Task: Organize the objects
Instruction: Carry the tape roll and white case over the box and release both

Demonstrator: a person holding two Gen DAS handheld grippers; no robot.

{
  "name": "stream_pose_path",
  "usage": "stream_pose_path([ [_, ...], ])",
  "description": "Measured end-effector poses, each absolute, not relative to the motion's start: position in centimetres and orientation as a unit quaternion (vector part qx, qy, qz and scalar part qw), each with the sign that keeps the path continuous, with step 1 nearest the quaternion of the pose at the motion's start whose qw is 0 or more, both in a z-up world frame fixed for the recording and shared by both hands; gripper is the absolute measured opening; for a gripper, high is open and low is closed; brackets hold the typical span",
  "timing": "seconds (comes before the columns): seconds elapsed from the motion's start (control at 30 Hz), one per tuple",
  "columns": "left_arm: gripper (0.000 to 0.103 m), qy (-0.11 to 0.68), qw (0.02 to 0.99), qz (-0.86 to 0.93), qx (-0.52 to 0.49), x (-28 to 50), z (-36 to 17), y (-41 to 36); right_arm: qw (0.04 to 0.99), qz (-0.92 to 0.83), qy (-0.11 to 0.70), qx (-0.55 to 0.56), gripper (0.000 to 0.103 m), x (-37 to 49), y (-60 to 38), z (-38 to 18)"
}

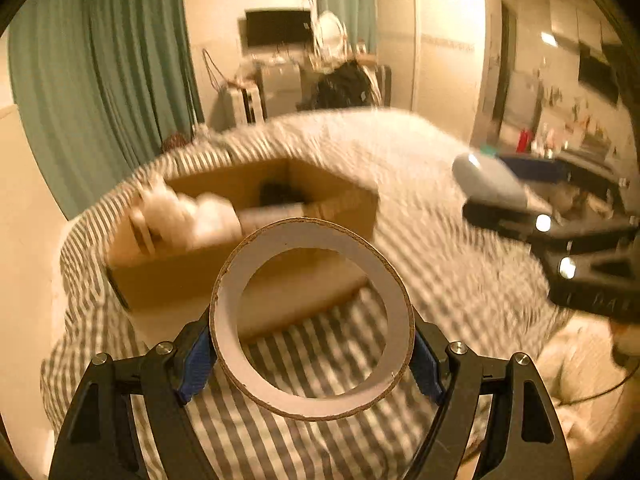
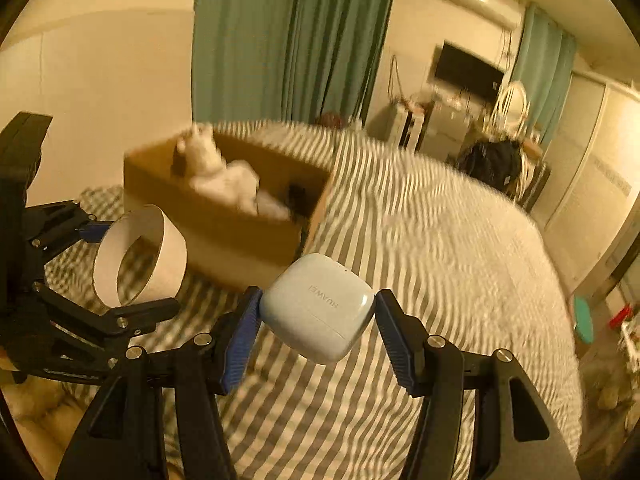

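Note:
My left gripper (image 1: pixel 312 354) is shut on a cardboard tape ring (image 1: pixel 304 406), held above the striped bed; the ring also shows in the right wrist view (image 2: pixel 168 256). My right gripper (image 2: pixel 318 330) is shut on a pale blue Huawei earbuds case (image 2: pixel 318 308), held over the bed; the case also shows in the left wrist view (image 1: pixel 490 182). An open cardboard box (image 1: pixel 192 276) lies on the bed ahead of both grippers. It holds a white plush toy (image 2: pixel 208 160), a cardboard tube (image 1: pixel 272 216) and a dark object (image 2: pixel 296 194).
The bed has a grey-and-white striped cover (image 2: pixel 420 240). Green curtains (image 2: pixel 288 40) hang behind it. A TV (image 1: pixel 278 26), a dresser with clutter and a black bag (image 2: pixel 496 164) stand beyond the bed's far end. A wall runs along the bed's left side.

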State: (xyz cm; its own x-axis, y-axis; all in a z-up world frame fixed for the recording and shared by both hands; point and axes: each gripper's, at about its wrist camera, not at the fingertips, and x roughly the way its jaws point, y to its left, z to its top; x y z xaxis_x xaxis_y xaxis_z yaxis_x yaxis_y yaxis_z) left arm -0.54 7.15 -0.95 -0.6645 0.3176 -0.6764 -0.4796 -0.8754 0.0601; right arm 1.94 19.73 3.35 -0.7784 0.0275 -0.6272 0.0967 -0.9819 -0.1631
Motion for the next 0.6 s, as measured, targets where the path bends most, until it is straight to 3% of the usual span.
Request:
stream_pose_path([
  [0.23, 0.082, 0.105, 0.189, 0.924, -0.317, -5.9, 3.0, 5.6, 0.048, -0.952, 0.101, 0.284, 0.058, -2.5, 18.7, 7.8],
  [0.6, 0.082, 0.103, 0.146, 0.918, -0.355, -15.5, 2.0, 3.2, 0.108, -0.947, 0.071, 0.293, 0.058, -15.6, 18.4, 8.1],
])
